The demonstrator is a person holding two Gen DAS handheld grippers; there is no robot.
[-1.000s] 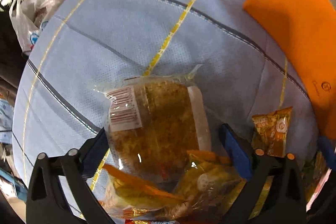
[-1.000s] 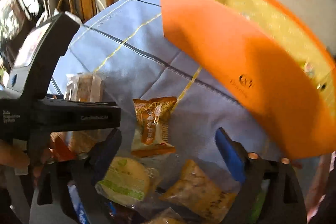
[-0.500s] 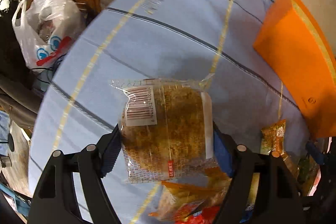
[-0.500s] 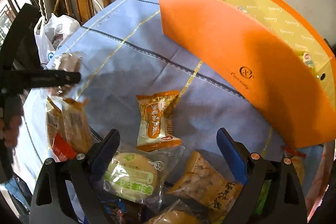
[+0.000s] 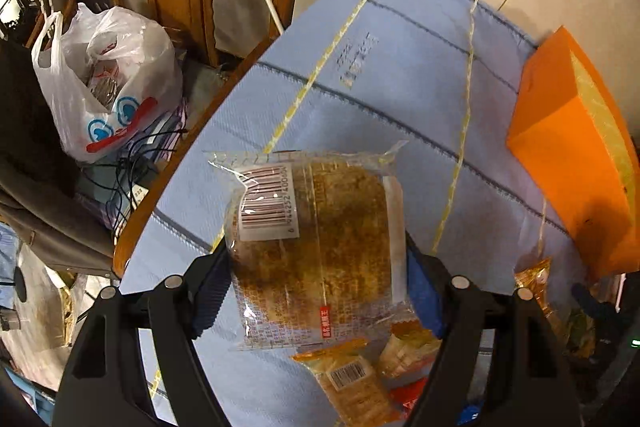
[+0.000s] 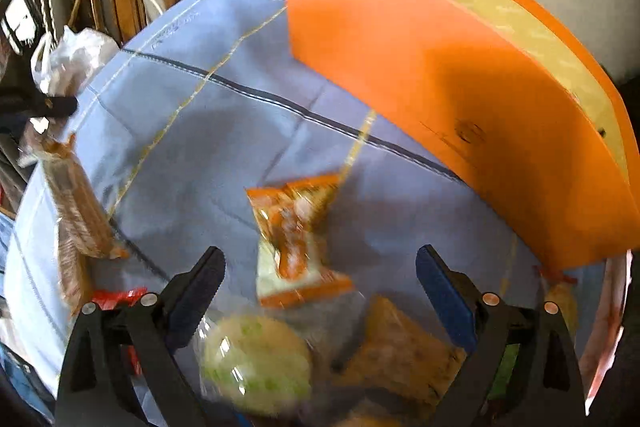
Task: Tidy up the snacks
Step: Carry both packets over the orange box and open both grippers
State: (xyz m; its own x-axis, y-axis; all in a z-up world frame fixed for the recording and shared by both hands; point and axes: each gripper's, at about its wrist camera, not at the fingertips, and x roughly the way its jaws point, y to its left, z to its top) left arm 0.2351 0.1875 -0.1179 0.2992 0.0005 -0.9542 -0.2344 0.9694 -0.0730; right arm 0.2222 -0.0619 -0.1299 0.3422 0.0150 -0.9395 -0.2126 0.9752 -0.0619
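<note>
**Above the blue cloth, one cake packet lifted and bound for the box**

Between the pads of the left gripper (image 5: 316, 291) sits a clear-wrapped brown cake packet (image 5: 316, 227), barcode label facing the camera, and the jaws are clamped on its two sides. It hangs clear of the blue tablecloth (image 5: 400, 87), above the loose snacks at the near edge. The step in hand looks like the carry: one snack picked from the pile and on its way to the orange box (image 5: 568, 155), which stands well apart at the right edge of the table with its yellow inside showing.

The right gripper (image 6: 320, 291) hovers over the remaining pile with its jaws wide apart and nothing between them. An orange sachet (image 6: 296, 239) lies on the cloth just ahead of its fingers, a green-printed round packet (image 6: 256, 363) and a brown biscuit packet (image 6: 400, 355) lower down; this view is motion-blurred.

Next, the left hand probably has to swing the packet right, over the box's near wall, before letting go; the soft wrapper could slip or snag the rim.

Compared with a second ago, the jaws were wider and the packet lay on other snacks; now it is gripped and raised, with more floor, a chair and a white plastic bag (image 5: 108, 79) in view.
</note>
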